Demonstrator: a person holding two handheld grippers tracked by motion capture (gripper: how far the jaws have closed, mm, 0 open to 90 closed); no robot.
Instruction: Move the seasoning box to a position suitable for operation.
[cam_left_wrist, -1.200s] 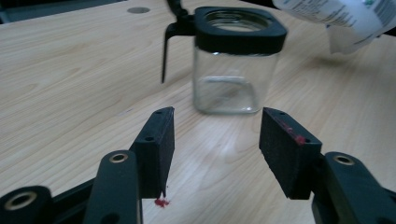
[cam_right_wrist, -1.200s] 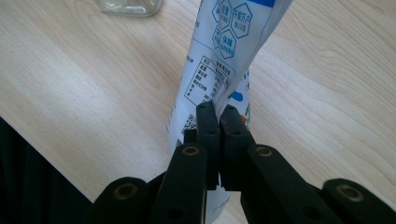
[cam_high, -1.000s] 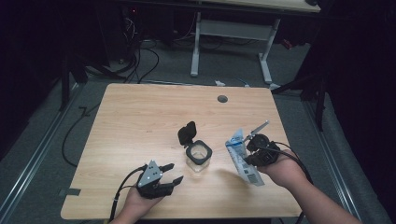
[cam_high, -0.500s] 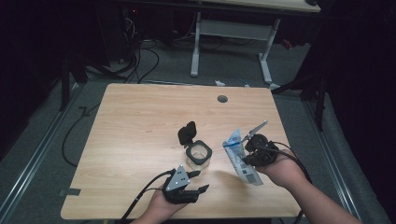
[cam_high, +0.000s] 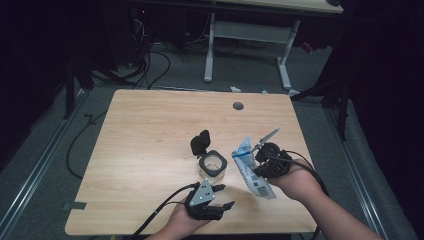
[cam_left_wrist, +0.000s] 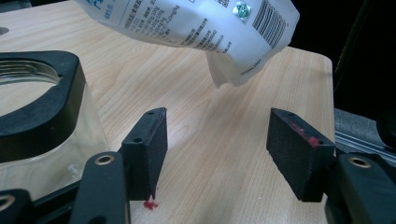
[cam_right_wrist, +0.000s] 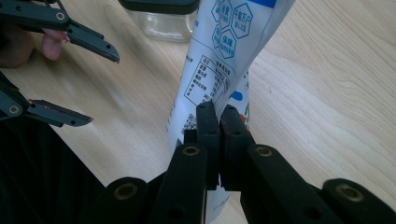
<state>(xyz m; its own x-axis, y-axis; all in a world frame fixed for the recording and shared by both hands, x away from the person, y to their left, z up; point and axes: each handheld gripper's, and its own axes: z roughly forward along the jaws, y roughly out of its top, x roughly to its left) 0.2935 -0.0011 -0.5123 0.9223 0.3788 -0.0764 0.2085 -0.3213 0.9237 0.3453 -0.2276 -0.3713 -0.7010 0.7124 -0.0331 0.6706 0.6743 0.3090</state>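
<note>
White plastic pouch (cam_right_wrist: 219, 51) with barcode and small print, clamped in right tool (cam_right_wrist: 218, 122); left tool (cam_left_wrist: 217, 144) spread beside glass jar (cam_left_wrist: 37, 121)

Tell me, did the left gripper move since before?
Yes. The left gripper slid rightward along the table's near edge, closer to the glass jar.

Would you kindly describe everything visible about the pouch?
The pouch is a white, glossy plastic-looking packet with blue print, small text and a barcode. It looks soft and creased. The right gripper is shut on it and holds it tilted above the table, just right of the jar. Whether its top is open cannot be told.
</note>
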